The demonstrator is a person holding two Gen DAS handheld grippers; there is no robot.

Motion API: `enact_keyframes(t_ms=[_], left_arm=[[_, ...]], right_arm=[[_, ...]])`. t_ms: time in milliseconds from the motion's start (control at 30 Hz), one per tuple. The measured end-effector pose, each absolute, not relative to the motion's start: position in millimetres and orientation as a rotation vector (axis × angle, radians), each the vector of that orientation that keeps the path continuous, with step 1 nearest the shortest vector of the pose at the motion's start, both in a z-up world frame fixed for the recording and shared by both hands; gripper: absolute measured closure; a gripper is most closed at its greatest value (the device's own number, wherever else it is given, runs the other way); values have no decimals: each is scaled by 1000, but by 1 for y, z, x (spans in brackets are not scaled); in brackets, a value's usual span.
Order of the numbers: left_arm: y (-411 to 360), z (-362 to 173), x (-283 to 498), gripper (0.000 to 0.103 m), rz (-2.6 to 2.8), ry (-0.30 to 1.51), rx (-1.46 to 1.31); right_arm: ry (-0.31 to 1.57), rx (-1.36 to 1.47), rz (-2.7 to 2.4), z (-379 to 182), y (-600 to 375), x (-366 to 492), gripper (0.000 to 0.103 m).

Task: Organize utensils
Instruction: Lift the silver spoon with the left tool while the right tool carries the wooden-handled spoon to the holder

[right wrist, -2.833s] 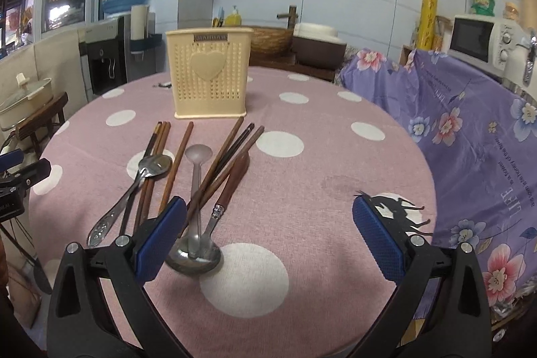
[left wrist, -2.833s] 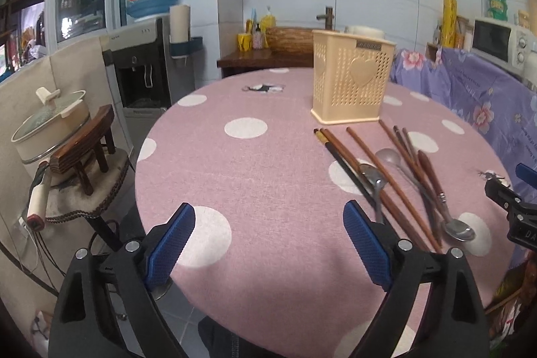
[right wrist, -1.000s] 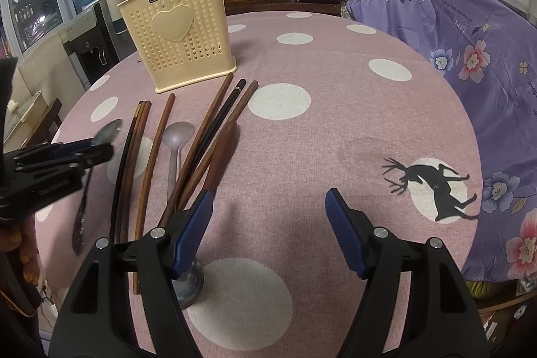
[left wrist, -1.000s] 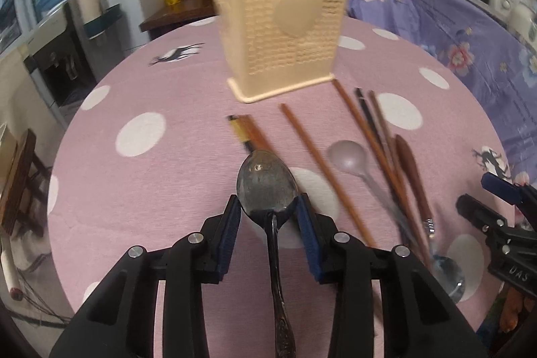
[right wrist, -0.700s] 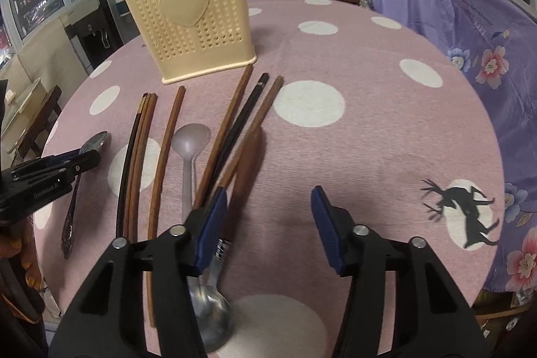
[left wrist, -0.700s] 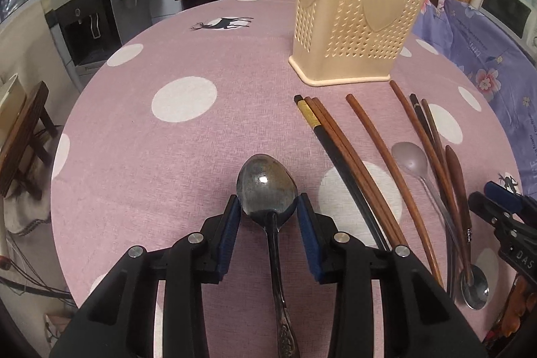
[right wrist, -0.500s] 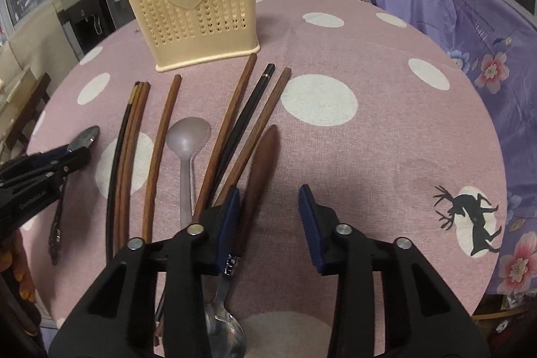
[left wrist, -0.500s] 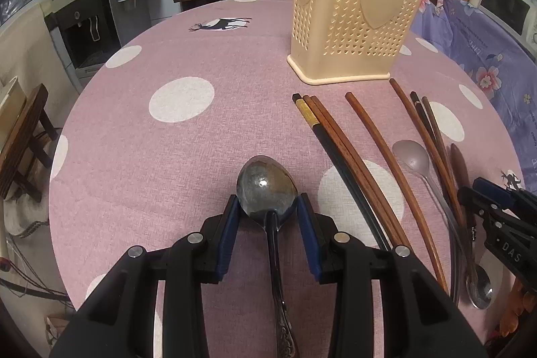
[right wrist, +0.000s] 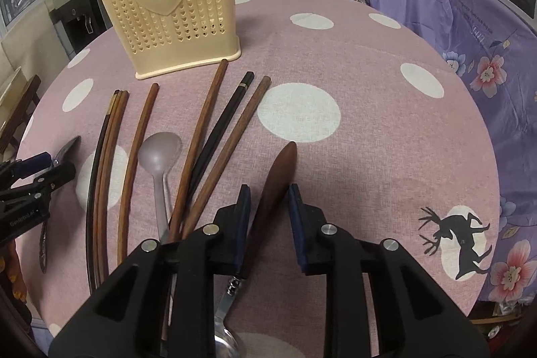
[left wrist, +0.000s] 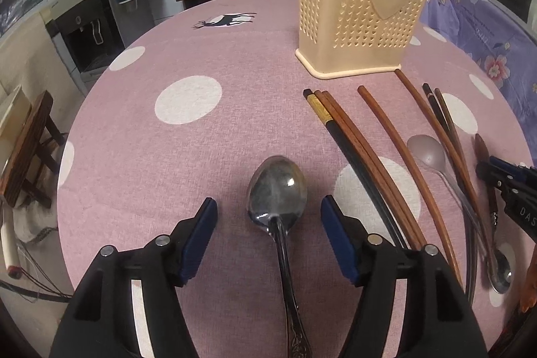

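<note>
Left gripper [left wrist: 268, 232] opening, metal spoon [left wrist: 277, 190] loose between its pads. Right gripper [right wrist: 268, 217] closing around wooden-handled spoon [right wrist: 275, 180], near the holder [right wrist: 167, 2]; clamp squarely before lifting.

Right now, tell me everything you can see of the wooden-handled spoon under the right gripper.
The wooden-handled spoon lies flat on the pink dotted tablecloth, its dark brown tapered handle pointing away toward the holder side, its steel neck and bowl nearest the camera. The handle sits between the closing jaws of the right gripper; contact with the blue pads is unclear. It lies just right of the chopsticks.
</note>
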State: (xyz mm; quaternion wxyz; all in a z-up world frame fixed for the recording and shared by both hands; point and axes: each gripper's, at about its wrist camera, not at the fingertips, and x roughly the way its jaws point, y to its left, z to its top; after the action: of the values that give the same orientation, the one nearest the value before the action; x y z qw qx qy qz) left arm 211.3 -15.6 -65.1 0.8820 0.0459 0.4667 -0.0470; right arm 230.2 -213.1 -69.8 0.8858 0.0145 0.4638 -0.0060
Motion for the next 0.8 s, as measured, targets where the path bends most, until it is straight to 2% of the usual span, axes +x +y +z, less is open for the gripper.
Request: enact_keyframes(t_ms=[367,800], left_arm=[[2,-60,223,40,-158,1066,16],[-8,-60,226,43,-134,1079,-4]], right_arm=[[1001,83,-9,-68,-217,239,76],[996,59,-16,-68,-212,239,76]])
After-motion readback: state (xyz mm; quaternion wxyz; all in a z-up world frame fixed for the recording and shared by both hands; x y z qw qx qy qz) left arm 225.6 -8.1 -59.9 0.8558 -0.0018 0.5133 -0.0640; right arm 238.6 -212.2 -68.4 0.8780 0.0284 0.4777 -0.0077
